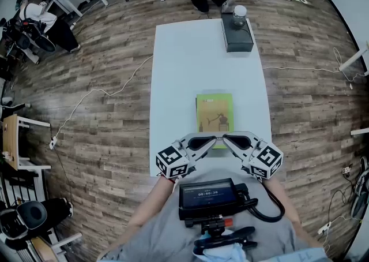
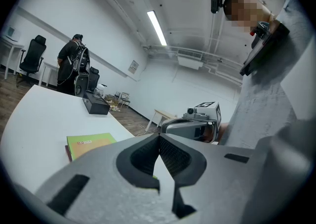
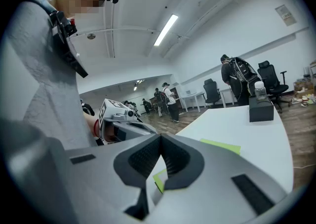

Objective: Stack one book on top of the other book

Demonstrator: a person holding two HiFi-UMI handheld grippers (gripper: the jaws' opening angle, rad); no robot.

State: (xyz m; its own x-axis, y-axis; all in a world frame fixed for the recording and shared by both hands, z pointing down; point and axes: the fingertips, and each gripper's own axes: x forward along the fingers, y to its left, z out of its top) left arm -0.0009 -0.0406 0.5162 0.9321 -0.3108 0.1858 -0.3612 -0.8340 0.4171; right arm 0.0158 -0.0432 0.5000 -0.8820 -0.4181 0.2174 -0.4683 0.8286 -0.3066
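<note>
Now the green book (image 1: pixel 214 113) lies flat in the middle of the white table (image 1: pixel 173 82). At the book's near edge, the left gripper (image 1: pixel 213 138) and right gripper (image 1: pixel 229 138) meet tip to tip, both with jaws closed tight and holding nothing. Far behind the book sits a black box (image 1: pixel 236 37).

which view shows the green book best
The head view: it looks down on the green book, with nearly the whole cover visible. The left gripper view shows it low and slanted, partly hidden; the right gripper view catches only a thin green sliver.
</note>
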